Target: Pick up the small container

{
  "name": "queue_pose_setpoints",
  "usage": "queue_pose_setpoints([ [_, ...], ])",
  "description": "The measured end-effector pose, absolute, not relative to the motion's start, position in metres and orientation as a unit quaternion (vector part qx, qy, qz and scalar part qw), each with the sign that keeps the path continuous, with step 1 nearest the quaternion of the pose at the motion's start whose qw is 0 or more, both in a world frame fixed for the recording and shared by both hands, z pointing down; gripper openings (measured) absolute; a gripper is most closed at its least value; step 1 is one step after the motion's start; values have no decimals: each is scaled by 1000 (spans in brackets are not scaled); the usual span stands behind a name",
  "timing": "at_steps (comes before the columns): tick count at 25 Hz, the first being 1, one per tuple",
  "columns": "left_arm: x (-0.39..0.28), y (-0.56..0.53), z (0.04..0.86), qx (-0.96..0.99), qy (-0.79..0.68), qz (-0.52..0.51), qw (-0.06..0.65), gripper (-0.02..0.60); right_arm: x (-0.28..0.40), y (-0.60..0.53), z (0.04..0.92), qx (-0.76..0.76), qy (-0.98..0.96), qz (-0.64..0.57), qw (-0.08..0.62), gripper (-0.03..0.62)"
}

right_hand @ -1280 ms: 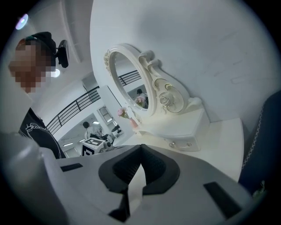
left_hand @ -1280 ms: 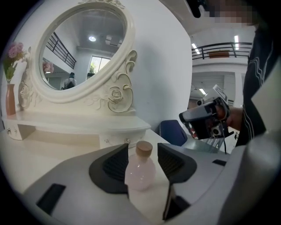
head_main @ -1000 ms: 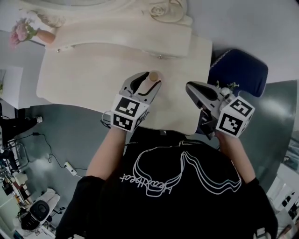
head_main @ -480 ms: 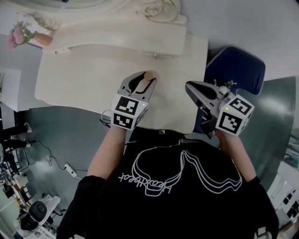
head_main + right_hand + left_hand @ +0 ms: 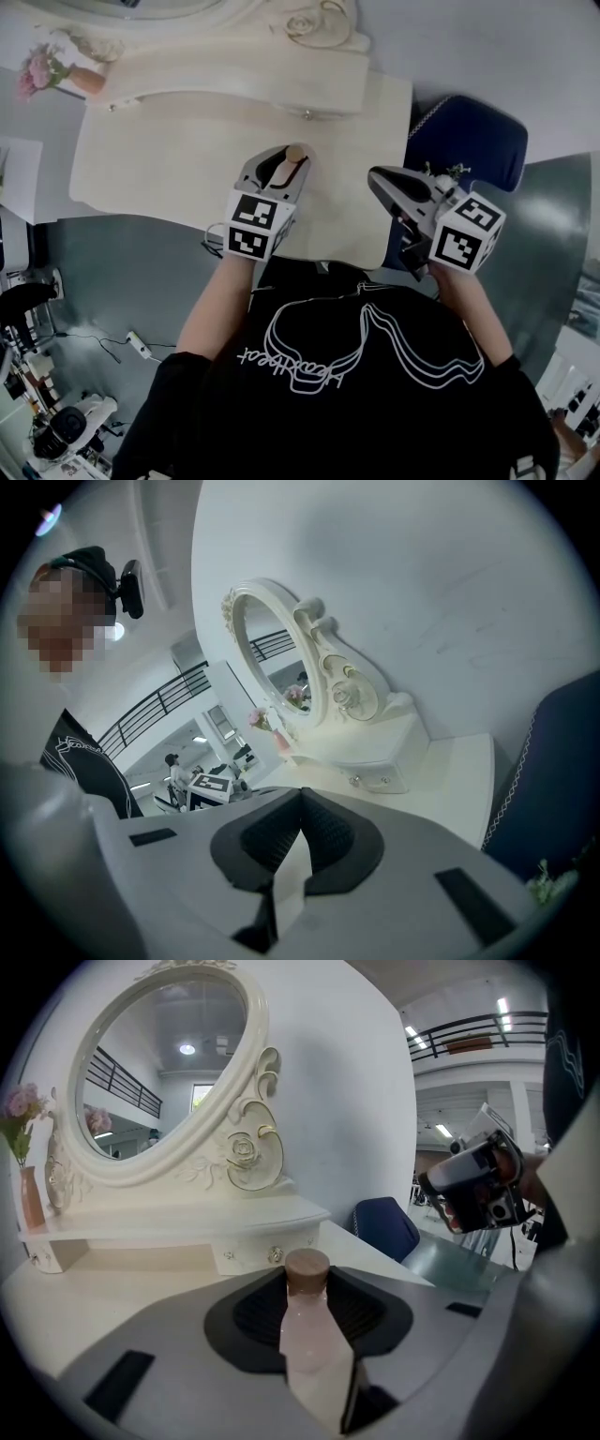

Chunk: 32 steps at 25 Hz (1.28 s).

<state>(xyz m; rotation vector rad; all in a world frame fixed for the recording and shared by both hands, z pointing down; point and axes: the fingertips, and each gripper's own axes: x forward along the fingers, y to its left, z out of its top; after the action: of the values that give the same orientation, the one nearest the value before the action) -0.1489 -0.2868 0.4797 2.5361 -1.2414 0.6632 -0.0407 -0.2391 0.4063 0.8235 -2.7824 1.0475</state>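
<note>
The left gripper's [image 5: 307, 1290] fingers [image 5: 255, 1312] are closing on the small container [image 5: 311, 1344], a pale pink bottle with a tan cap [image 5: 307, 1272]. It stands between the ribbed dark pads, which flank it tightly on both sides, with the cap poking out past the tips. The right gripper's [image 5: 300, 797] fingers [image 5: 335, 834] are pressed together at the tips with nothing between them; only a pale wedge of the surface shows through the gap lower down. In the head view the small container [image 5: 294, 154] sits in the left gripper [image 5: 284, 161] over the near right part of the cream surface [image 5: 169, 155]. Whether its base touches the surface cannot be told. The right gripper [image 5: 386, 180] hangs apart to the right, by the surface's right edge, and each gripper carries its marker cube nearest the person. Farther back, a raised ledge with a small drawer [image 5: 246, 1249] runs along the far side of the surface. Above it stands an oval mirror [image 5: 155, 1063] in a carved cream frame. At the far left a vase [image 5: 29, 1196] holds pink flowers. A dark blue chair [image 5: 469, 141] stands to the right of the surface, against the white wall. The person's black shirt with a white printed outline [image 5: 347, 375] fills the near part of the head view.
</note>
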Motion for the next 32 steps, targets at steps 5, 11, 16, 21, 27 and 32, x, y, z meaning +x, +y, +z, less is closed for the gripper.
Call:
queue_pose_setpoints([
  [5, -149, -287, 480, 863, -432, 229, 132, 137, -39, -238, 403, 267, -903, 335, 26, 6],
  [11, -149, -287, 470, 855, -442, 223, 152, 137, -35, -239, 397, 262, -909, 324, 25, 8],
  [16, -146, -282, 441, 856, -452, 202, 150, 137, -34, -238, 388, 250, -916, 312, 20, 8],
  [21, -140, -266, 406, 858, -451, 185, 161, 137, -37, -231, 370, 236, -926, 293, 18, 6],
  [27, -133, -244, 361, 863, -455, 156, 153, 137, -40, -224, 342, 217, -941, 260, 12, 8],
  [32, -127, -225, 328, 868, -457, 131, 148, 137, -42, -219, 325, 206, -948, 242, 5, 8],
])
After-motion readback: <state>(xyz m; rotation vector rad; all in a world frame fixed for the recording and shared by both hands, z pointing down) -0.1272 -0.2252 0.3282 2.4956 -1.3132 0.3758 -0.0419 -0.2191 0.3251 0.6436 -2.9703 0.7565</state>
